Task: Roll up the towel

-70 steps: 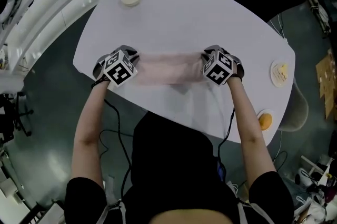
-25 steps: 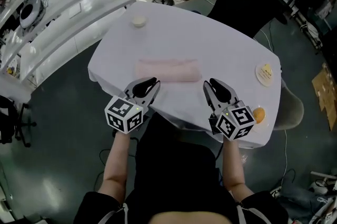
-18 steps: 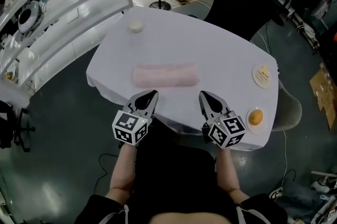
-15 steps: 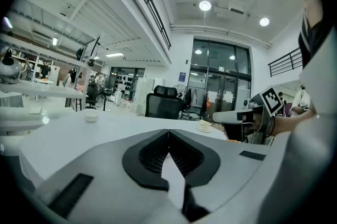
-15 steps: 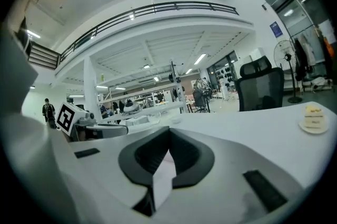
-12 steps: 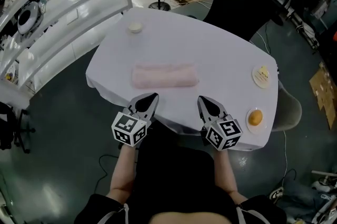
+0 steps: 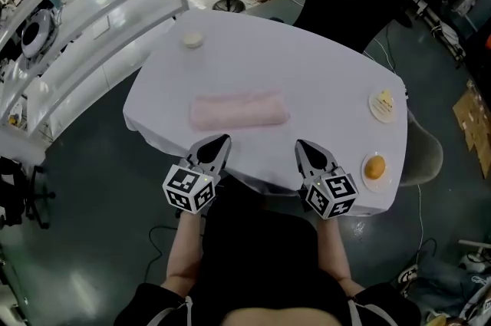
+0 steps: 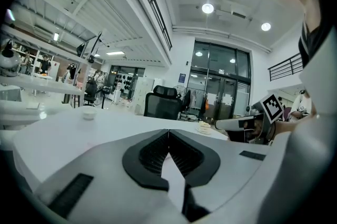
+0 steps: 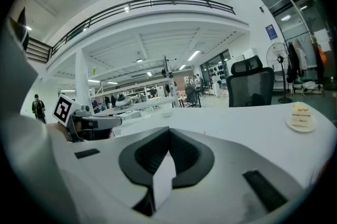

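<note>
Withdrawn to the near edge of the white table [image 7: 322,64] since earlier; the pink towel [image 7: 238,110] lay rolled up near its middle, well apart from them; left gripper [image 7: 222,140] and right gripper [image 7: 302,146] were both clenched, holding nothing.

Dim frames, fisheye-warped edges

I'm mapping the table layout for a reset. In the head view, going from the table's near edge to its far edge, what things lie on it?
orange round item → rolled towel → small bowl
</note>
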`<action>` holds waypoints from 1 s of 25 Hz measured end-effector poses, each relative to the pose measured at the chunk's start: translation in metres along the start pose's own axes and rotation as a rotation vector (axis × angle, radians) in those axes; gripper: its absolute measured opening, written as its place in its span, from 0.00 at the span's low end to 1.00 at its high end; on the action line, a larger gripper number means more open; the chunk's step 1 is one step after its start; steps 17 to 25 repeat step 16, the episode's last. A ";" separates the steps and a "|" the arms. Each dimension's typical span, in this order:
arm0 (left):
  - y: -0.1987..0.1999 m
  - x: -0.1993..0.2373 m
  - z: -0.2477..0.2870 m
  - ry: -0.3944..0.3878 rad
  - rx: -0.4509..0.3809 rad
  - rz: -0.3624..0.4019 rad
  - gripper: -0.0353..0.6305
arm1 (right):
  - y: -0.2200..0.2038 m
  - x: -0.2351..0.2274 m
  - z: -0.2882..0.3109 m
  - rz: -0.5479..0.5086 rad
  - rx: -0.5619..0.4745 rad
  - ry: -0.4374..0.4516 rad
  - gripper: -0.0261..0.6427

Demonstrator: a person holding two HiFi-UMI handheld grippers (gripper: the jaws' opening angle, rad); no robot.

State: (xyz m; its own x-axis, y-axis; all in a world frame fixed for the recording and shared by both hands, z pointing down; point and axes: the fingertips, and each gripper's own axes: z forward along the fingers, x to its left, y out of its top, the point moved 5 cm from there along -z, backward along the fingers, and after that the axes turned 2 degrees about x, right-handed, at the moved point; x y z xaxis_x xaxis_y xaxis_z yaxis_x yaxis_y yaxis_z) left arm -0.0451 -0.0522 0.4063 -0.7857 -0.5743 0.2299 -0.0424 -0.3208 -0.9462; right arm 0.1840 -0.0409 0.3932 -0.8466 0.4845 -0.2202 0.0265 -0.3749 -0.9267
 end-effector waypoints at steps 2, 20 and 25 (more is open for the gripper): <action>-0.002 0.001 0.003 0.002 0.011 0.003 0.06 | 0.000 -0.001 0.003 0.005 0.000 0.002 0.04; -0.003 0.013 0.006 0.021 0.047 0.011 0.06 | -0.004 -0.004 0.018 0.011 0.030 0.010 0.04; -0.003 0.013 0.006 0.021 0.047 0.011 0.06 | -0.004 -0.004 0.018 0.011 0.030 0.010 0.04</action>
